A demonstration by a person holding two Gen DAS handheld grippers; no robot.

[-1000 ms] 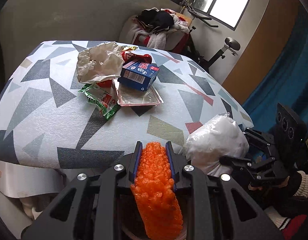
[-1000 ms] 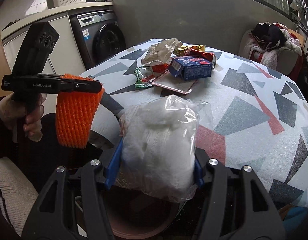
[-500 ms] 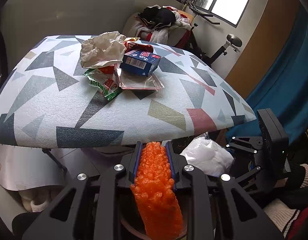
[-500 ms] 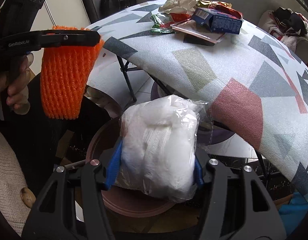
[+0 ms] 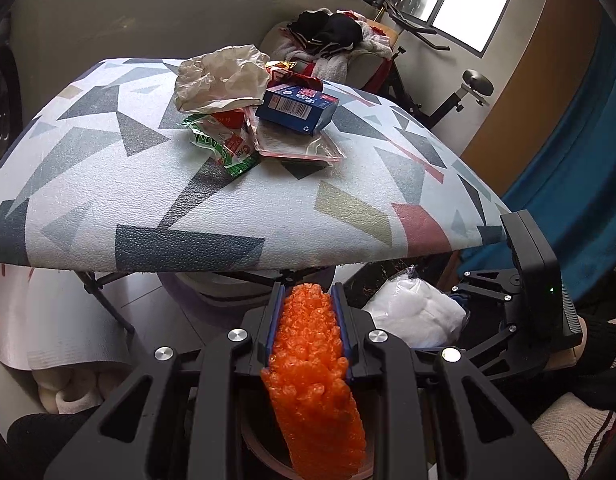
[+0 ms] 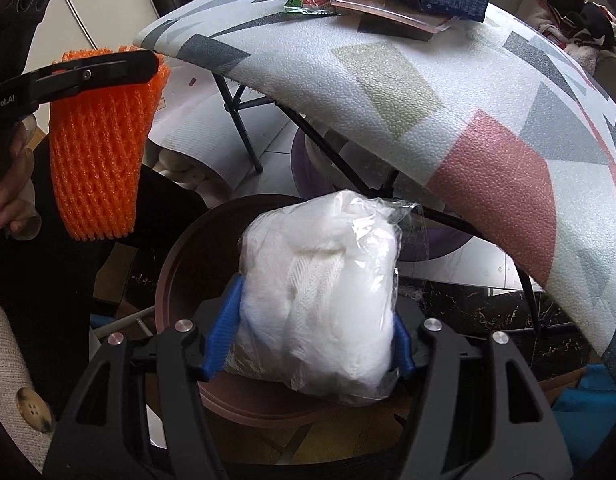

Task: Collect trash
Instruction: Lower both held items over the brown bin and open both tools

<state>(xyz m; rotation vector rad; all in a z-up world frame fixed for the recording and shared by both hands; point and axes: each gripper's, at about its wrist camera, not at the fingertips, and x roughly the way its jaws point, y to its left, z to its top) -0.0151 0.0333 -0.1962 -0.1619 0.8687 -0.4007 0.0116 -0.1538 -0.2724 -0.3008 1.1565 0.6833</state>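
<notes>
Trash held in both hands hung below the tabletop's (image 5: 212, 216) near edge. From the left wrist, the left gripper (image 5: 306, 320) had its jaws clamped on an orange foam net (image 5: 313, 384), whose long axis ran along the fingers and out toward the camera; a dark round rim showed directly beneath it. To the right and lower sat the right gripper (image 5: 459, 312) with a white bagged wad (image 5: 417, 320). More litter, a crumpled paper bag (image 5: 222, 78), a blue carton (image 5: 298, 110) and a green wrapper (image 5: 224, 148), lay on the tabletop beyond.

From the right wrist, the right gripper's jaws were opening with the white bagged wad between the blue pads (image 6: 224, 332), which appeared to touch its sides. A brown bin (image 6: 176, 276) gaped straight underneath, so the right hand looked better placed to drop first. The orange foam net hung upright at the upper left, off the bin's left rim.
</notes>
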